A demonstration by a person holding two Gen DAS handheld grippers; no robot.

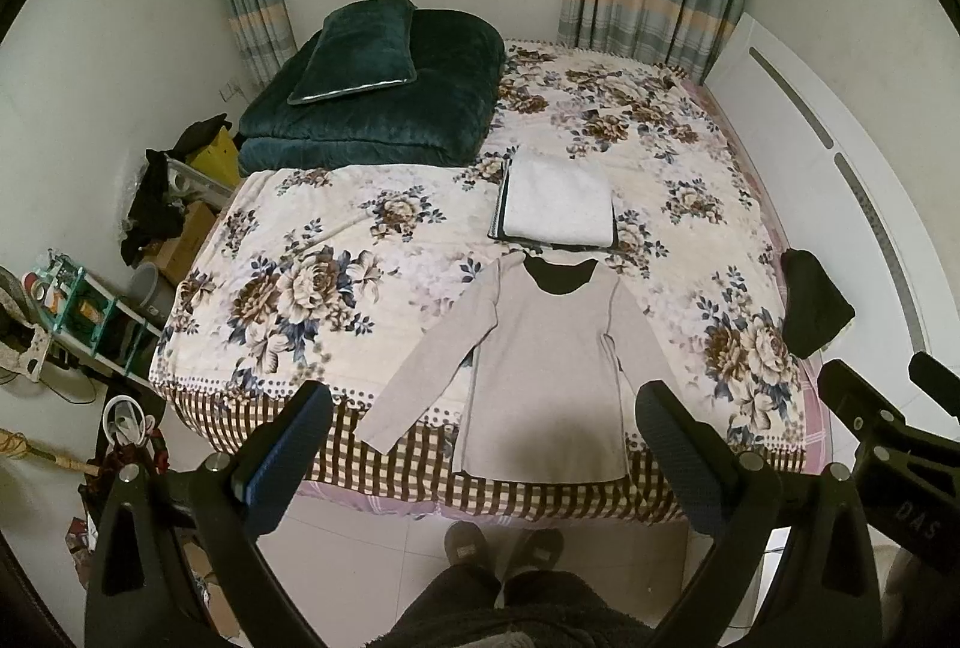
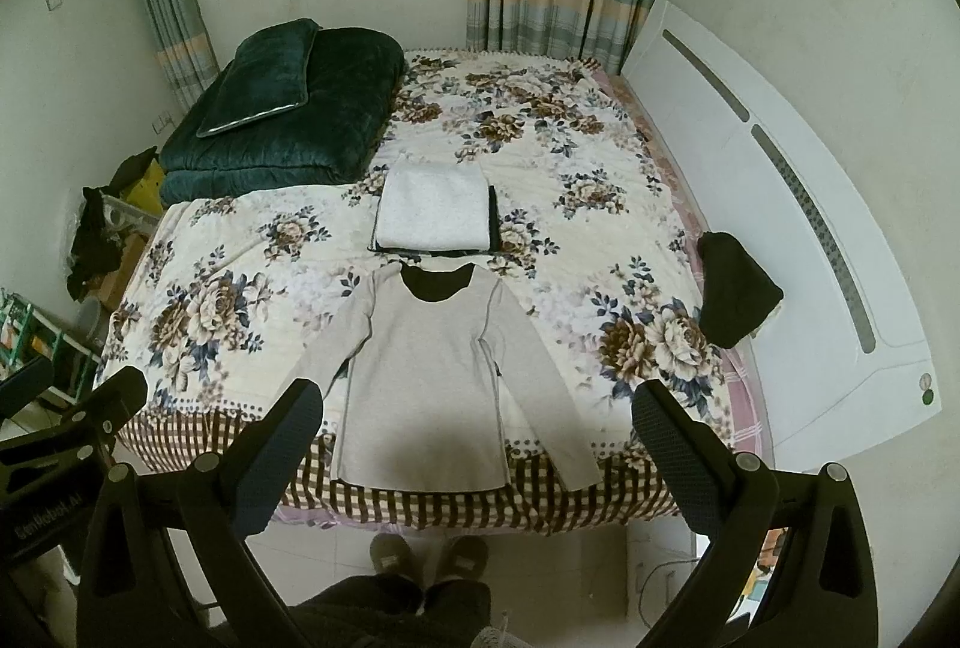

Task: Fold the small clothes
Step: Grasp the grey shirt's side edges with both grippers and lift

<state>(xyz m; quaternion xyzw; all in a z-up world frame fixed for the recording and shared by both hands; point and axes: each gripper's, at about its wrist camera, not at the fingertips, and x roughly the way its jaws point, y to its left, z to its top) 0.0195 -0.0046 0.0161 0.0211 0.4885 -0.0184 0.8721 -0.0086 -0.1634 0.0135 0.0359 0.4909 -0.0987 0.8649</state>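
Left wrist view showed beige long-sleeved shirt (image 1: 540,378) spread flat on floral bed (image 1: 312,288), left tongs (image 1: 480,432) gaped wide and empty, right tongs (image 2: 474,426) likewise wide above it, holding nothing.

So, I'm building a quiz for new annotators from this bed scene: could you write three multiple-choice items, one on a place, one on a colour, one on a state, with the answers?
1. Where does the folded white cloth lie relative to the beige long-sleeved top?
A. Just beyond its collar
B. On its left sleeve
C. On the floor

2. What colour is the folded quilt at the far corner of the bed?
A. Red
B. Dark green
C. Yellow

3. How is the beige top lying?
A. Rolled into a ball
B. Folded in half
C. Spread flat, sleeves out

Answers:
1 A: the folded white cloth sits just past the neckline of the beige top.
2 B: the quilt is deep green, like the pillow on it.
3 C: body and both sleeves lie unfolded on the floral bedspread; the left gripper and right gripper are open, holding nothing.
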